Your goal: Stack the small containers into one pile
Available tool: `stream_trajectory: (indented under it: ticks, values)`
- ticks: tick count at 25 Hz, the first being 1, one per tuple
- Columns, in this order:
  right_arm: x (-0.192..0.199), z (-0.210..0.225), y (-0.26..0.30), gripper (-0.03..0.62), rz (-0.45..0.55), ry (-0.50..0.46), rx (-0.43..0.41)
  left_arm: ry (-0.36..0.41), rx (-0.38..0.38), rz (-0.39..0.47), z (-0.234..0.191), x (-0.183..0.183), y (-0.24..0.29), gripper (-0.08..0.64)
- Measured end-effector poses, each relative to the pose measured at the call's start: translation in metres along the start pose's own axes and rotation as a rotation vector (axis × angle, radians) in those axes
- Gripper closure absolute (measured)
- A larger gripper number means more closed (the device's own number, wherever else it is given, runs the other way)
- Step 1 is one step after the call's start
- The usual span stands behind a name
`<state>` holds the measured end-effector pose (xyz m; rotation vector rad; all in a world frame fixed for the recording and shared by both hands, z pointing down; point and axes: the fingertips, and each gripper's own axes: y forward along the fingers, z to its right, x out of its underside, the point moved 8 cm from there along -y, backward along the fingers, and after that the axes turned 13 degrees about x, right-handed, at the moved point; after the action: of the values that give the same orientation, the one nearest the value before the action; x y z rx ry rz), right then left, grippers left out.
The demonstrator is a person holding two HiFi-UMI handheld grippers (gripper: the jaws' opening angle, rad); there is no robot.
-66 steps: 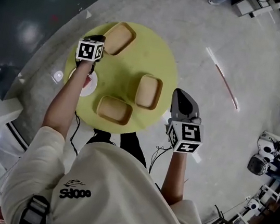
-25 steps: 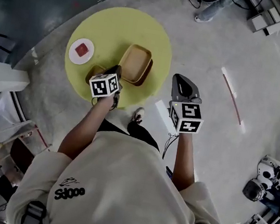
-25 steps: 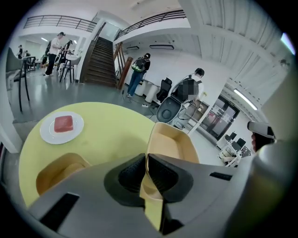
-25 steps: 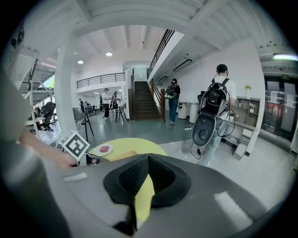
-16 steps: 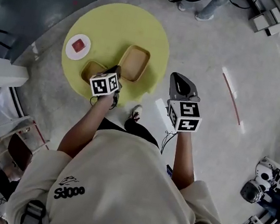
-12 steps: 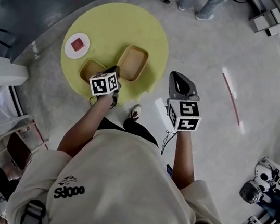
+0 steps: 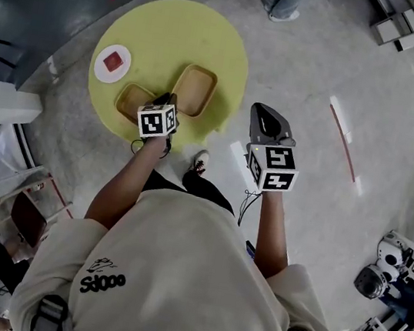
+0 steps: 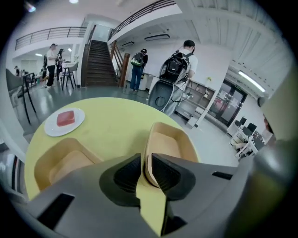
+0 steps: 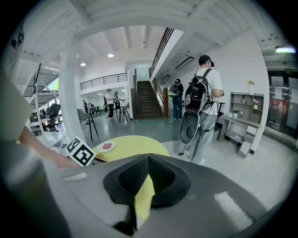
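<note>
Gripping near wall of the container [image 8: 170, 142], left tongs [image 8: 145, 161] clamped on it, right tongs [image 9: 148, 161] clenched empty, off the yellow table [image 7: 172, 38]

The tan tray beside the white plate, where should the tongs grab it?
Probably the tan tray's near wall, from above on the person's side, one tong inside, one outside. It sits open side up with thin raised walls, and the plate lies beyond it. The left tongs pinch the other tray that way.

Grey concrete floor [image 7: 342, 50]; round yellow worktop [image 7: 165, 33]. Open hall: dark staircase [image 9: 142, 98], railed balcony [image 9: 102, 80], white walls, ceiling lights [image 9: 110, 55], shelf unit [image 9: 245, 109].
</note>
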<state>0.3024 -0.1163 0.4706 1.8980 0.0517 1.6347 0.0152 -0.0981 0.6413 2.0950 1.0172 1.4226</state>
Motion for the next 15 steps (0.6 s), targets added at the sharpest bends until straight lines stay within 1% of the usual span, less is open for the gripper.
stream_trajectory:
  ticks: [2, 6, 8, 11, 13, 15]
  values:
    - [0.000, 0.000, -0.002, 0.583, -0.003, 0.004, 0.003, 0.025, -0.009, 0.001, 0.001, -0.001, -0.001, 0.482]
    - [-0.003, 0.001, -0.006, 0.583, -0.002, 0.018, 0.005, 0.033, 0.013, 0.032, 0.006, -0.004, -0.007, 0.482]
    - [-0.002, -0.005, -0.004, 0.583, -0.005, 0.018, 0.000, 0.074, 0.021, 0.064, 0.005, -0.007, -0.017, 0.482]
    - [-0.002, -0.016, 0.003, 0.583, -0.020, -0.001, -0.020, 0.135, 0.034, 0.109, 0.001, -0.013, -0.032, 0.483]
    - [-0.003, -0.026, 0.010, 0.583, -0.029, -0.016, -0.041, 0.150, 0.046, 0.128, -0.005, -0.017, -0.044, 0.491]
    - [-0.006, -0.043, 0.017, 0.581, -0.038, -0.024, -0.072, 0.158, 0.054, 0.140, -0.014, -0.020, -0.057, 0.515]
